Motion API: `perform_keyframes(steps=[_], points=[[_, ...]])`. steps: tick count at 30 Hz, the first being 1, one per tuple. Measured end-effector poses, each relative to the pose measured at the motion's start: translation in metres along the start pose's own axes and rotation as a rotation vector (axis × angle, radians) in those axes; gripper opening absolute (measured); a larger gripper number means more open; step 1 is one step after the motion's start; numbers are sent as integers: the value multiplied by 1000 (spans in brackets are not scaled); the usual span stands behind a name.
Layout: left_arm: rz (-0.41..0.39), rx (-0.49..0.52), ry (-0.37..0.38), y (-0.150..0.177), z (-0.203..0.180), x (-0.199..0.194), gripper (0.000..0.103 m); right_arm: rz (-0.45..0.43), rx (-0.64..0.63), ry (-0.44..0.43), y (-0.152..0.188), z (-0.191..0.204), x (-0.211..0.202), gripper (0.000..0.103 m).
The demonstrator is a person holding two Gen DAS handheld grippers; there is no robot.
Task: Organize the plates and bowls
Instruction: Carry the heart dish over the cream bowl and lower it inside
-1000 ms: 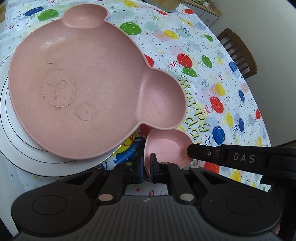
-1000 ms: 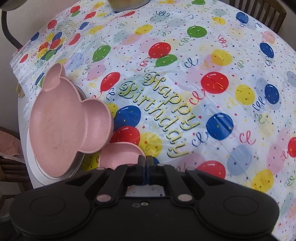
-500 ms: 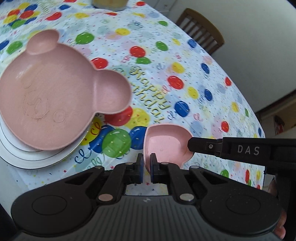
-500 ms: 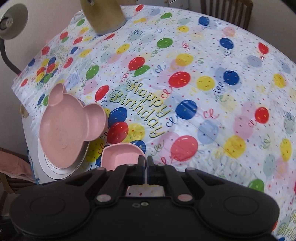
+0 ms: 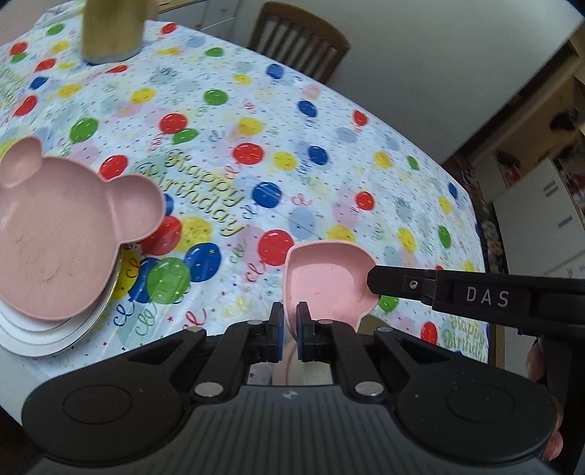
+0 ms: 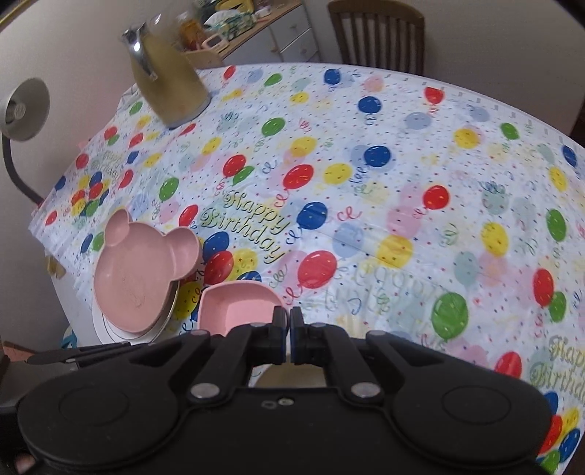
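A small pink bowl (image 5: 329,281) sits low and just right of centre in the left wrist view, lifted clear of the counter (image 5: 329,164) with its hollow turned toward the camera. The left tongs (image 5: 289,329) are clamped on its near rim, one pad on each side of the wall. The right tongs (image 5: 373,283) come in from the right edge of that view as a long black bar marked "DAS", their tip meeting the bowl's right rim; in the right wrist view the same bowl (image 6: 237,307) shows low and left of centre, and the right tongs (image 6: 287,334) are closed on its rim, which passes between the blue pads. At the left edge of the left wrist view a pink bear-shaped plate (image 5: 58,234) with two round ears lies on top of a white plate (image 5: 47,338), which peeks out beneath it at the lower left. The right wrist view shows this stack at the lower left, close to the counter's near corner, with the bowl just to its right. A balloon-printed "Happy Birthday" tablecloth (image 6: 402,182) covers the counter. A yellowish kettle (image 6: 164,80) stands at the upper left, and a wooden chair (image 6: 376,33) stands beyond the far edge at the top. A grey lamp (image 6: 22,109) shows at the left edge.
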State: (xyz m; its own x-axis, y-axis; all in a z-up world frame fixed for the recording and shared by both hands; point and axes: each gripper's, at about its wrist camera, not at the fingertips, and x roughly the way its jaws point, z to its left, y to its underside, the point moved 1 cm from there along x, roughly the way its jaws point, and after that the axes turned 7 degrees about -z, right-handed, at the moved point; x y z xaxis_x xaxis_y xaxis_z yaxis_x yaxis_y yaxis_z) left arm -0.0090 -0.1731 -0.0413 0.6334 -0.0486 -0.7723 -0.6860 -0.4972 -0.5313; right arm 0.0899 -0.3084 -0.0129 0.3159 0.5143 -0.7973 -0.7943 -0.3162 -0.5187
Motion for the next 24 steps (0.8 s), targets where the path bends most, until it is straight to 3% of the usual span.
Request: perform_keyframes(steps=[13, 24], points=[[135, 250, 149, 14, -32, 7, 6, -74, 260, 136, 58, -30, -36, 1], [253, 418, 167, 35, -37, 38, 6, -63, 434, 215, 99, -40, -21, 1]])
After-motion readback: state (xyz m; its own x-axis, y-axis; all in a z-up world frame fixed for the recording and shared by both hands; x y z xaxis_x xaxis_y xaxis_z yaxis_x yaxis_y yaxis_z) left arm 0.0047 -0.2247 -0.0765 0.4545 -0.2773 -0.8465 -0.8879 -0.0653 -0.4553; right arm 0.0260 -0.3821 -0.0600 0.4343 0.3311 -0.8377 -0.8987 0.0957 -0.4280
